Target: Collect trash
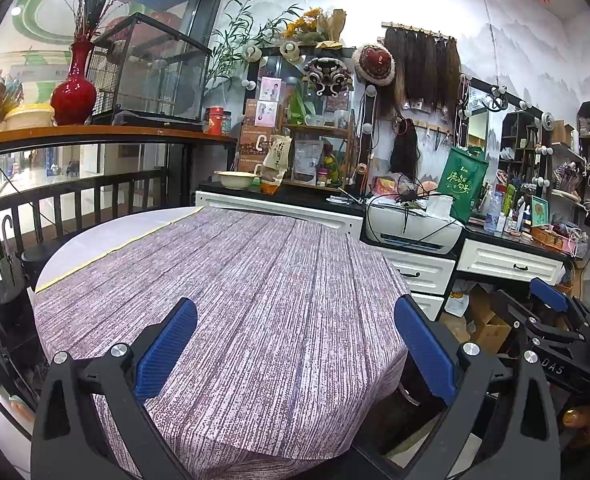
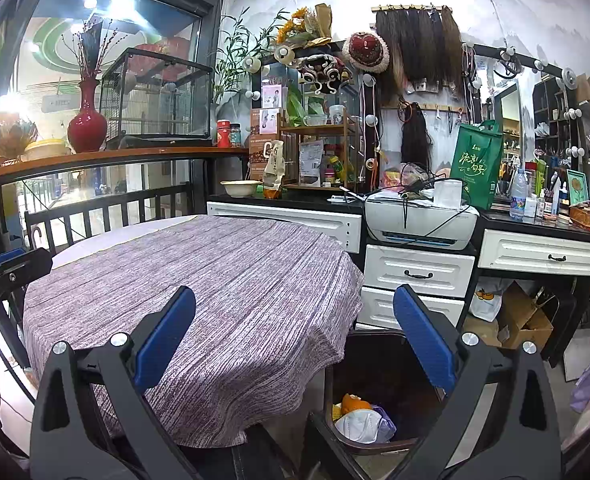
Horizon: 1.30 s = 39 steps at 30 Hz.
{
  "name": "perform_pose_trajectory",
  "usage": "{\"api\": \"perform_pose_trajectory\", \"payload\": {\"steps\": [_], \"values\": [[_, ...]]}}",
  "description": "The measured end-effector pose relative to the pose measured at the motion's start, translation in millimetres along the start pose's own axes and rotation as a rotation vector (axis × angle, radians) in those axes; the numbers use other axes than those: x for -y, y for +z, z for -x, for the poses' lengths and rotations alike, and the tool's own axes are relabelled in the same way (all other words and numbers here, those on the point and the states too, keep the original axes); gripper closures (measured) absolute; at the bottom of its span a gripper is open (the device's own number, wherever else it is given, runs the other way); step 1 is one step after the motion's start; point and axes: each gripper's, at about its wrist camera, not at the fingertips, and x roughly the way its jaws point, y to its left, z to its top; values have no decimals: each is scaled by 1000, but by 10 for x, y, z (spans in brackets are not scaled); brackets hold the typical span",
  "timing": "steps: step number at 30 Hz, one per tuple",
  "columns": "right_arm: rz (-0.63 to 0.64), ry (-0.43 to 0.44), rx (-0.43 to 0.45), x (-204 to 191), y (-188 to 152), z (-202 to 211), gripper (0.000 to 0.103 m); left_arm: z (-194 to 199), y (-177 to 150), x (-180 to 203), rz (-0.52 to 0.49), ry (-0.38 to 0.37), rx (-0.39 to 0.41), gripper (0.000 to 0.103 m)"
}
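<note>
A dark bin point(image 2: 391, 364) stands on the floor at the right of the round table point(image 2: 215, 280), under its cloth edge. Inside lie a white face mask point(image 2: 359, 426), orange peel point(image 2: 353, 402) and a purple scrap point(image 2: 387, 420). My right gripper point(image 2: 295, 328) hangs open above the table's right edge and the bin, nothing between its blue pads. My left gripper point(image 1: 295, 332) is open too, over the purple striped cloth point(image 1: 235, 300), holding nothing. The right gripper point(image 1: 551, 320) shows at the right edge of the left wrist view.
White drawer cabinets point(image 2: 419, 272) with a printer point(image 2: 419, 222) and a cluttered counter stand behind the table. Cardboard boxes point(image 2: 527, 316) sit on the floor at the right. A black railing point(image 2: 107, 208) and a shelf with a red vase point(image 2: 87, 120) lie to the left.
</note>
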Motion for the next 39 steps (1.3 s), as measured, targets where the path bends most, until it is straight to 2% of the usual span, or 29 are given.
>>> {"api": "perform_pose_trajectory", "payload": {"steps": [18, 29, 39], "values": [[0, 1, -2, 22, -19, -14, 6, -27, -23, -19, -4, -9, -28, 5], [1, 2, -3, 29, -28, -13, 6, -40, -7, -88, 37, -3, -43, 5], [4, 2, -6, 31, -32, -13, 6, -41, 3, -80, 18, 12, -33, 5]]}}
